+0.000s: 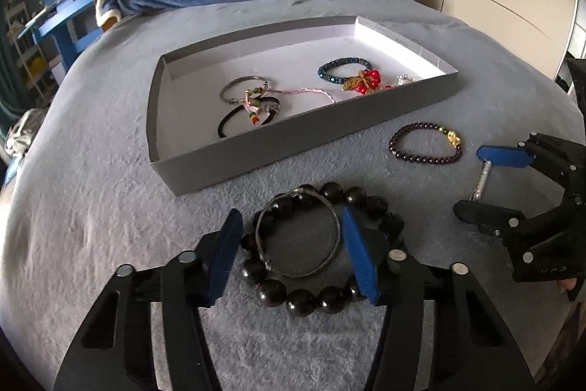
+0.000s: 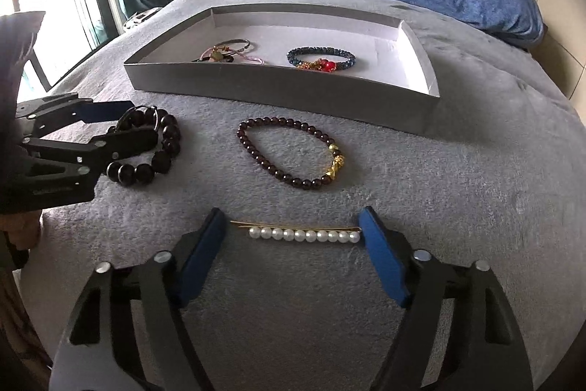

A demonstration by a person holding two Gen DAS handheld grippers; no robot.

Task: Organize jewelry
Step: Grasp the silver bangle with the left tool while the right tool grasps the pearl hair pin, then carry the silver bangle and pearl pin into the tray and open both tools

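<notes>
Two grippers work side by side over a grey bed cover (image 2: 457, 193). Furthest left, the left gripper (image 1: 293, 251) sits low over a bracelet of big black beads (image 1: 322, 303) with a thin wire bangle (image 1: 296, 237) lying on top; its jaws stand partly apart, one on each side of the bangle, and whether the pads already touch it is hard to tell from here. Next comes a dark bead bracelet with a gold charm (image 2: 289, 149), lying free on the bed between the two tools. Then the right gripper (image 2: 293, 251), jaws apart, brackets a pearl hair pin (image 2: 304, 235) whose long axis runs straight across from one jaw to the other, so closing would probably press it end to end. Beyond all of it lies the grey tray (image 2: 278, 87), already holding several bracelets, directly ahead of both hands.
</notes>
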